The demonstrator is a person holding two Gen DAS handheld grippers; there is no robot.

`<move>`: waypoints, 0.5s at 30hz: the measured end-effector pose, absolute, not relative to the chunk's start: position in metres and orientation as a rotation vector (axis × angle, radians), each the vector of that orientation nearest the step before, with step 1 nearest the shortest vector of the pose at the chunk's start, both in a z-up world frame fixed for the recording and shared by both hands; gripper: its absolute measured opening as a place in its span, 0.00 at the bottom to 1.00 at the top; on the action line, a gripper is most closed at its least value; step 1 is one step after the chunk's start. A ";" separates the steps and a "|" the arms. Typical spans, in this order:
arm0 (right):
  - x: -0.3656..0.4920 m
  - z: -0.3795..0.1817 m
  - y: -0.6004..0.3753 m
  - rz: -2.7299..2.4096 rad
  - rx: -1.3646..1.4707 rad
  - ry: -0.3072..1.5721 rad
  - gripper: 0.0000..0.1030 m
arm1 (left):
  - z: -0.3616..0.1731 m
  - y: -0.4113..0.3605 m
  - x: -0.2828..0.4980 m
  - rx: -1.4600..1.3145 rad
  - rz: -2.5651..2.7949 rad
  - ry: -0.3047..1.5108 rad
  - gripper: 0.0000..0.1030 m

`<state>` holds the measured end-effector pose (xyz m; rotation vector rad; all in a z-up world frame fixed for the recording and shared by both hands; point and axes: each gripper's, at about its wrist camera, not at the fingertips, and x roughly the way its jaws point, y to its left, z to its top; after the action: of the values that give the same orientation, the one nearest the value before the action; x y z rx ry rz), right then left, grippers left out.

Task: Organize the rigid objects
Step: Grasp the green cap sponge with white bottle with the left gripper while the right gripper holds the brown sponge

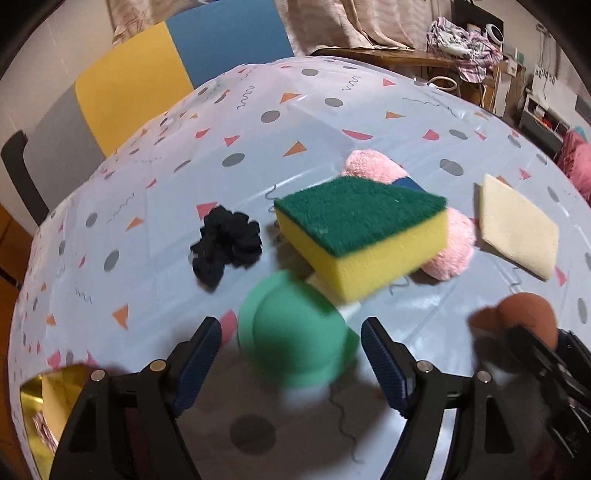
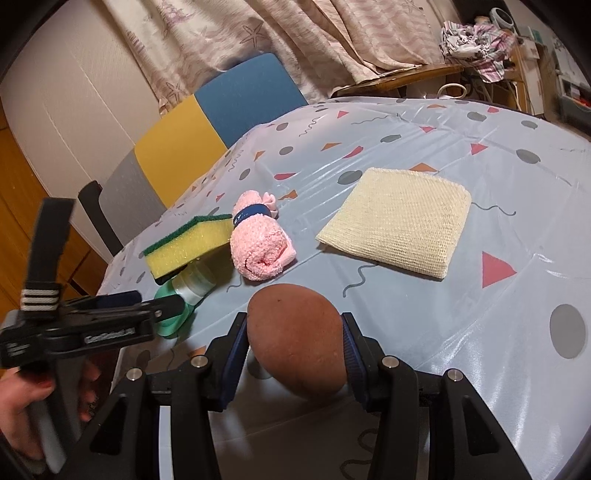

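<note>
Your right gripper (image 2: 295, 354) clamps the brown potato (image 2: 295, 339); your left gripper (image 1: 291, 354) gapes empty over the green cup (image 1: 291, 332) beside the sponge (image 1: 362, 232).

Sponge (image 2: 190, 245) atop bottle (image 2: 192, 286); rolled towel (image 2: 260, 245) just right; folded cloth (image 2: 397, 230) farther right.

Chair (image 2: 207, 125) with blue, yellow, grey back behind far-left edge of table. Curtain (image 2: 258, 33) with starfish print hangs behind chair. Heap of patterned clothes (image 2: 476, 40) on wooden desk (image 2: 402, 75) past far-right corner of table.
</note>
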<state>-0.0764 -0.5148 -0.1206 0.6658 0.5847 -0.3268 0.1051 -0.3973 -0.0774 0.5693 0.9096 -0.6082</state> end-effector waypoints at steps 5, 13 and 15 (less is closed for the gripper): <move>-0.077 -0.121 -0.516 -0.322 0.678 0.578 0.48 | -0.091 -0.405 0.113 0.595 -0.637 0.920 0.77; -0.076 -0.121 -0.516 -0.321 0.682 0.576 0.48 | -0.100 -0.398 0.112 0.488 -0.658 0.981 0.69; -0.076 -0.122 -0.517 -0.319 0.684 0.574 0.48 | -0.100 -0.393 0.110 0.455 -0.652 1.008 0.67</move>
<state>-0.0761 -0.5169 -0.1218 0.6839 0.5739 -0.3194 0.1104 -0.3928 -0.1001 0.4552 1.0077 -0.6523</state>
